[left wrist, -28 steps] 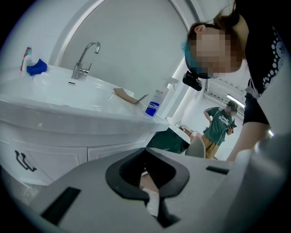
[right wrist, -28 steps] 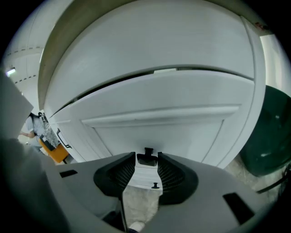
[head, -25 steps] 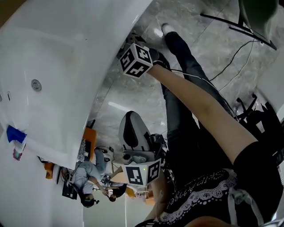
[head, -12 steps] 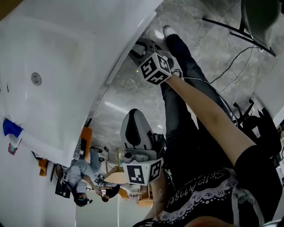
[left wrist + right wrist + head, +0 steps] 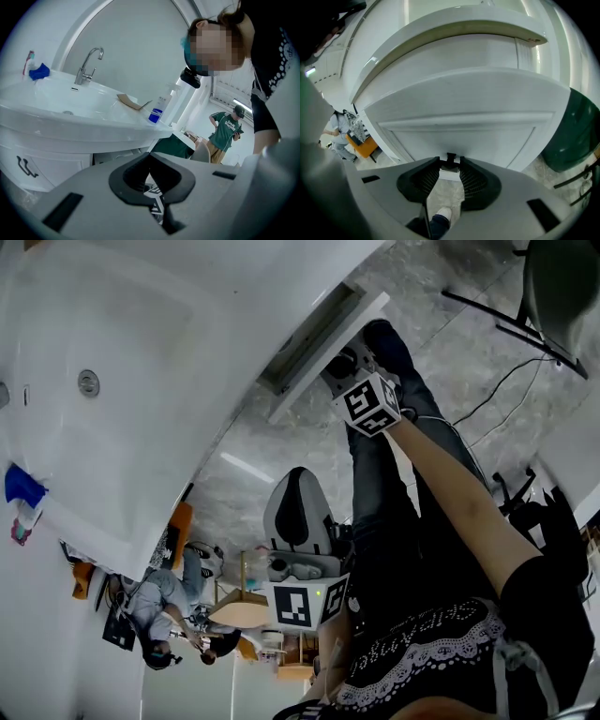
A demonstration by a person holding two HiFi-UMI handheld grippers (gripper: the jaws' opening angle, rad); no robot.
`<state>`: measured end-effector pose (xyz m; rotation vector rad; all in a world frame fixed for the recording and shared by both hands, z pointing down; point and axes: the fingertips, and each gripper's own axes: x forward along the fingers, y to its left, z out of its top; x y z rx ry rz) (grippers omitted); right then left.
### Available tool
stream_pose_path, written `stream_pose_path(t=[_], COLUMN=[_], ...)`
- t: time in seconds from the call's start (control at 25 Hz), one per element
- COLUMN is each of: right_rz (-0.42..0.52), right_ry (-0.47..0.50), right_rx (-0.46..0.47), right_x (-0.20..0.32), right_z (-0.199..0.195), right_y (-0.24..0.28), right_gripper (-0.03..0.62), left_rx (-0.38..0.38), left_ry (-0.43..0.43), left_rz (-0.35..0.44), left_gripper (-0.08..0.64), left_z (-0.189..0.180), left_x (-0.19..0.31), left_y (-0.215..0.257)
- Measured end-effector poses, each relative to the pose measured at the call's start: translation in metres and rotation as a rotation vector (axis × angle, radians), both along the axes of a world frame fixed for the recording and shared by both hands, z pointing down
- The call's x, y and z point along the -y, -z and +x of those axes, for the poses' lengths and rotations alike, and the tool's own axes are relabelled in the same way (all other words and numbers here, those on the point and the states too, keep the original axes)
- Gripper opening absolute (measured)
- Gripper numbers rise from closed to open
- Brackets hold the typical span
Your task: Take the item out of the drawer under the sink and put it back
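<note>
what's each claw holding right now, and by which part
The right claw grips the small dark handle on the drawer front under the sink. The left claw is closed and holds nothing.

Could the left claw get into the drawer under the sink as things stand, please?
Probably not: the drawer is only partly open, the right claw clamps its handle, and the left claw hangs well back.

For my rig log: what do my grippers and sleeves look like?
The left gripper and right gripper are light grey with black pads, each carrying a cube of black-and-white square markers. The right sleeve is short and black.
</note>
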<state>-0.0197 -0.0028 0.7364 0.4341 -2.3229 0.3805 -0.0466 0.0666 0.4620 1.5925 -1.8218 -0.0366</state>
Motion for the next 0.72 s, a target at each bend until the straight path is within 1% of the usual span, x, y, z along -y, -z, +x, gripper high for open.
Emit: stream_pose_path(t=[0.28, 0.48, 0.72], right_rz=[-0.006, -0.044, -0.063], right_ry=[-0.011, 0.026, 0.041], right_rx=[-0.015, -0.005, -0.064], right_x=[0.000, 0.001, -0.003], right_z=[0.002, 0.000, 0.012], right_y=[0.000, -0.001, 0.006], right_gripper=[0.141, 0.143, 0.140], left_rx=[-0.004, -0.018, -0.002], left_ry=[-0.003, 0.005, -0.003], left_rz=[0.007, 0.027, 0.023], left_gripper=[0.005, 0.005, 0.005], left_z=[-0.004, -0.009, -0.010], left_x=[0.000, 0.005, -0.004], left_y=[0.002, 0.006, 0.013])
